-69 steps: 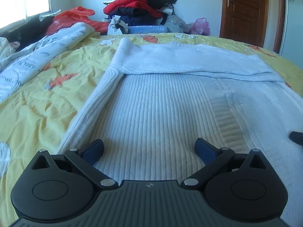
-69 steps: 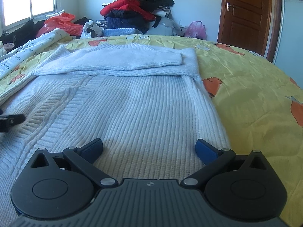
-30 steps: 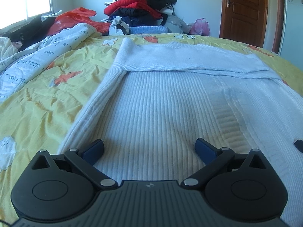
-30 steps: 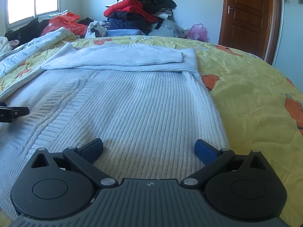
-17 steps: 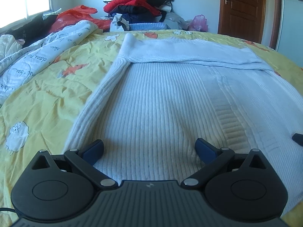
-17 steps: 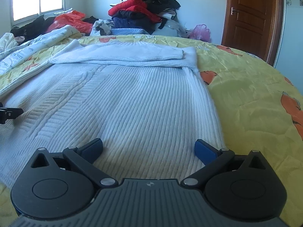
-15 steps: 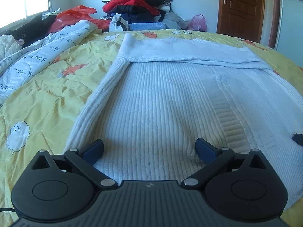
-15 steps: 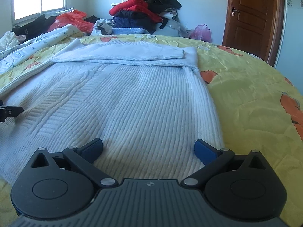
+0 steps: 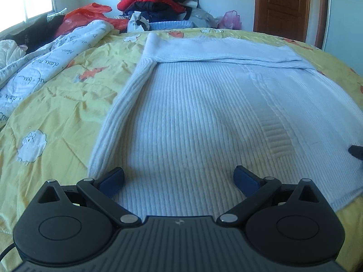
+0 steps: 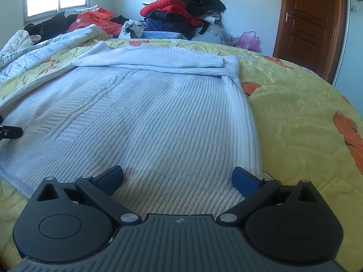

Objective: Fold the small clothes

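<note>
sweater lies flat on the yellow bedspread, its near hem right under my two tongs, and both the left gripper and the right gripper sit spread wide over the hem corners with nothing between the fingers. i worry that a shallow close would pinch only the top knit layer, or catch bedspread too; i can't quite tell how many layers the hem has. farther off, the sleeves folded across the top could slide loose if i lift unevenly.

Bedspread lies bare right of sweater.
</note>
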Available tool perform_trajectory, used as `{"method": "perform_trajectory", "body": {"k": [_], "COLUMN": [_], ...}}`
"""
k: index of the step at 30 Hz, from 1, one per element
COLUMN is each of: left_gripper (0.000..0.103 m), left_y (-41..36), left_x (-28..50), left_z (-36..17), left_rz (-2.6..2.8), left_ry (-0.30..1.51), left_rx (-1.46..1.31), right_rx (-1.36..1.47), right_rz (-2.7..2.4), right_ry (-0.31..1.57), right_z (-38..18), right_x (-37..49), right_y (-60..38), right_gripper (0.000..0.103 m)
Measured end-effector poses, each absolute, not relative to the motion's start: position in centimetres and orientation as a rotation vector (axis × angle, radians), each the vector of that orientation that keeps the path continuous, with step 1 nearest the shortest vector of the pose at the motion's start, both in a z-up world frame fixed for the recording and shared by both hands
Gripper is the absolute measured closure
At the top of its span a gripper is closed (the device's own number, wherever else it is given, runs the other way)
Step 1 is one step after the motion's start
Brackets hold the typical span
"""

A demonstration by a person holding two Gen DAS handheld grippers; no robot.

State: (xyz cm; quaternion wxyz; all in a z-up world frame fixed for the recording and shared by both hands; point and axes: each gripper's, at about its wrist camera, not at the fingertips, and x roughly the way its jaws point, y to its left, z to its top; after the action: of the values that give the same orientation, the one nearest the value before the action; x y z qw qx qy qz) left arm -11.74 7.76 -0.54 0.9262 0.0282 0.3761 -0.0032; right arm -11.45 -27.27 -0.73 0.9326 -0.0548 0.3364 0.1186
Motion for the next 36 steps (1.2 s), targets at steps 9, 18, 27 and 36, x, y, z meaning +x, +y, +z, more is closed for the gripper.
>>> {"method": "perform_trajectory", "body": {"k": [9,18,27,36], "left_gripper": [0.000,0.000,0.000,0.000], "left_y": [7.6,7.6,7.8,10.0], "left_x": [-12.1,-12.8,-13.5,-15.1], "left_z": [-0.5,-0.6,-0.5,2.3], "left_rz": [-0.003,-0.002,-0.006,-0.028], "left_ry": [0.775,0.773,0.779,0.784], "left_rx": [0.060,0.059,0.070,0.102], "right_rx": [-0.112,-0.116,-0.132,-0.040], "right_rz": [0.238,0.240,0.267,0.346], "right_ry": [0.690,0.686,0.698,0.854], "right_z": [-0.7,-0.9,-0.6,1.5], "right_x": [-11.7,-12.8,-15.0,-17.1], "right_y": [-27.4,-27.6,-28.3,-32.0], "right_gripper": [0.001,0.001,0.001,0.000]}}
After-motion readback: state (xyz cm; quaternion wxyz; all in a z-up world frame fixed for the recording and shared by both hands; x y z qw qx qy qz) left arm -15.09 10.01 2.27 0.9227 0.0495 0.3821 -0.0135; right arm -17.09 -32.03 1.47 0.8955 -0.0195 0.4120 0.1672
